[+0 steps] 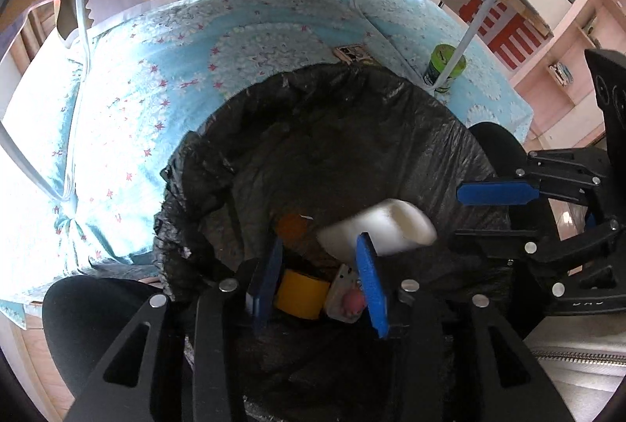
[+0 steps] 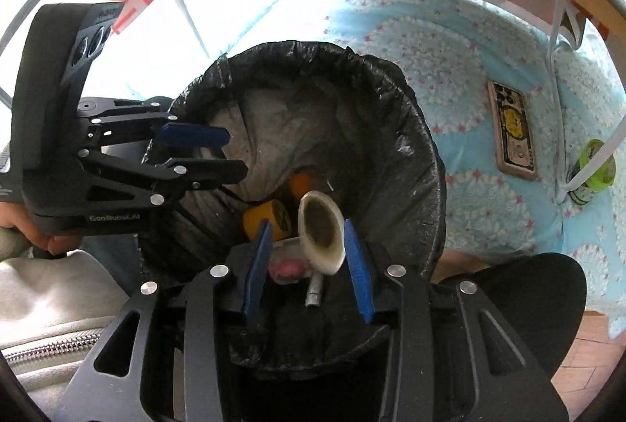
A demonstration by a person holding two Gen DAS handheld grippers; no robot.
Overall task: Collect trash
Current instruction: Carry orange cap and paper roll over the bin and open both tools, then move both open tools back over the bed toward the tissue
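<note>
My fingers (image 2: 354,257) on the right gripper (image 2: 309,265) stood spread and released over the bin (image 2: 414,132), low centre of the right wrist frame, with the white cup (image 2: 321,234) caught between the blue pads but, as far as I could judge, touching neither, seemingly dropping into the black liner. The left gripper (image 1: 319,281) hung over the same bin, bottom centre of its own frame, its fingers likewise parted and holding nothing. Below them lay a yellow tape roll (image 1: 301,293), a small pack with something pink (image 1: 350,298), an orange piece (image 1: 291,226) and a metal stub (image 2: 314,291) already in the bin. I read the step as the drop-off of one item. Still out on the blue floral mat (image 2: 450,42) were a flat printed box (image 2: 512,130), right of centre, and a green can (image 2: 592,167) at the far right beside a white desk leg (image 2: 587,163). The next move called for lifting clear of the rim and reaching right for one of those.
</note>
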